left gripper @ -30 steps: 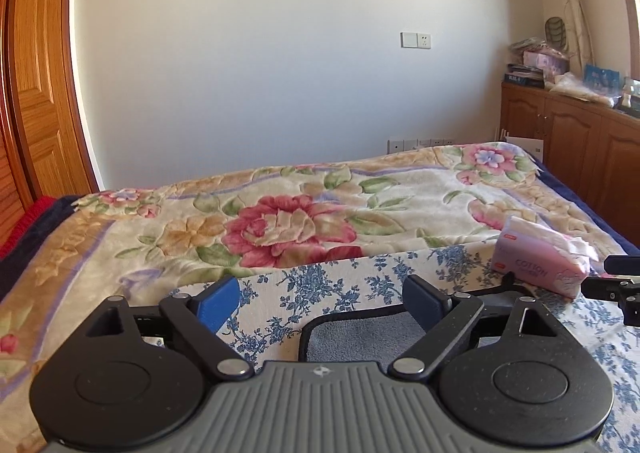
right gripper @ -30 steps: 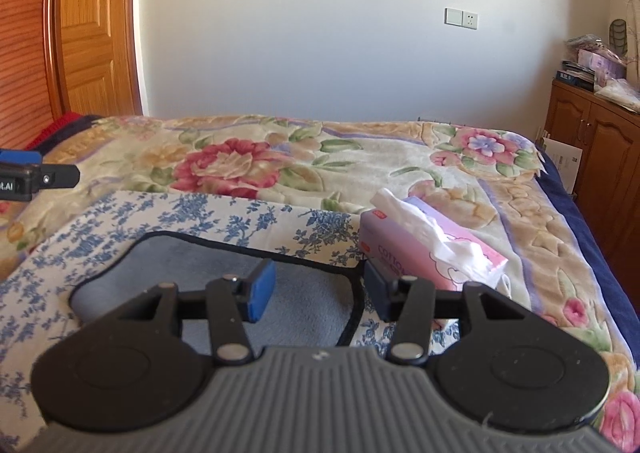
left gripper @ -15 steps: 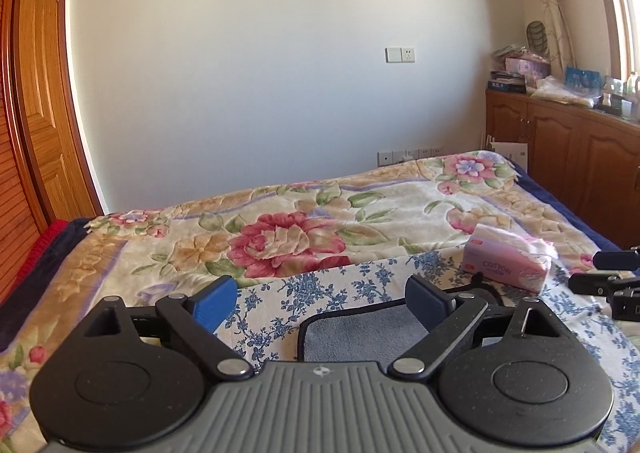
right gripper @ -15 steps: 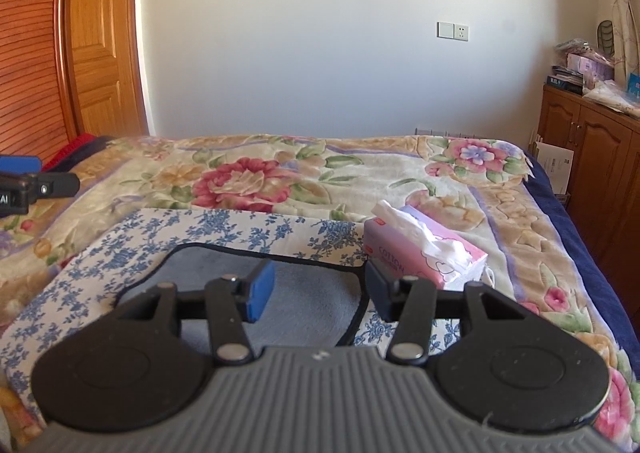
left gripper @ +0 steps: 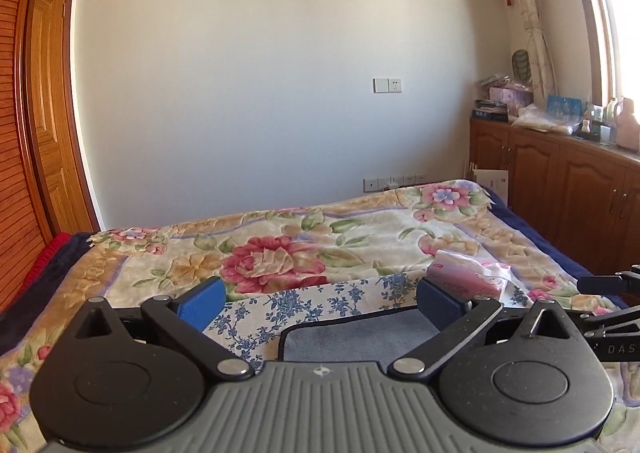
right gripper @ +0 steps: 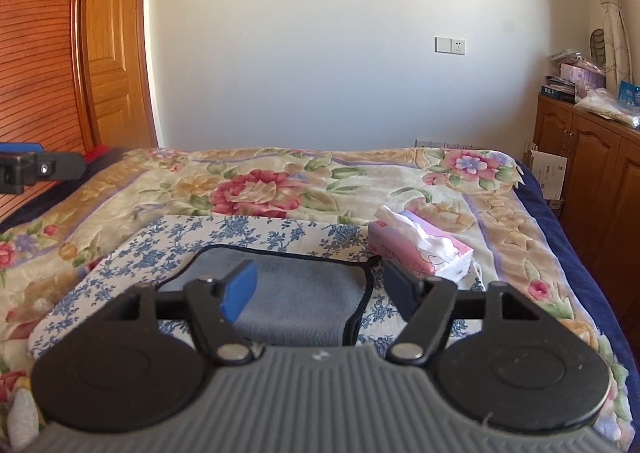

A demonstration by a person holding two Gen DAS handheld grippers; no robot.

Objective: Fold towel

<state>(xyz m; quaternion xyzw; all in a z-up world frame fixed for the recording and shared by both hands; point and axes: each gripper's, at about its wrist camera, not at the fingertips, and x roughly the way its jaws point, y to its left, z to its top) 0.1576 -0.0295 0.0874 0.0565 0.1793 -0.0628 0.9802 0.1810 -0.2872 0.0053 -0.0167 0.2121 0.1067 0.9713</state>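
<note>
Grey fleece towel with black trim (right gripper: 296, 293) flat on blue-flowered white cloth (right gripper: 132, 257) atop bed (right gripper: 400, 181), ready for folding; left tool (left gripper: 318, 303) and right tool (right gripper: 320, 287) above near edge, both spread apart, empty.

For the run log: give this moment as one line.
left gripper: open | right gripper: open | towel: flat, untouched

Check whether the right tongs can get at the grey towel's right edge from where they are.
Probably yes. The right tongs are open, with the grey towel right ahead of them; the tissue pack sits beside that edge but off it.
</note>
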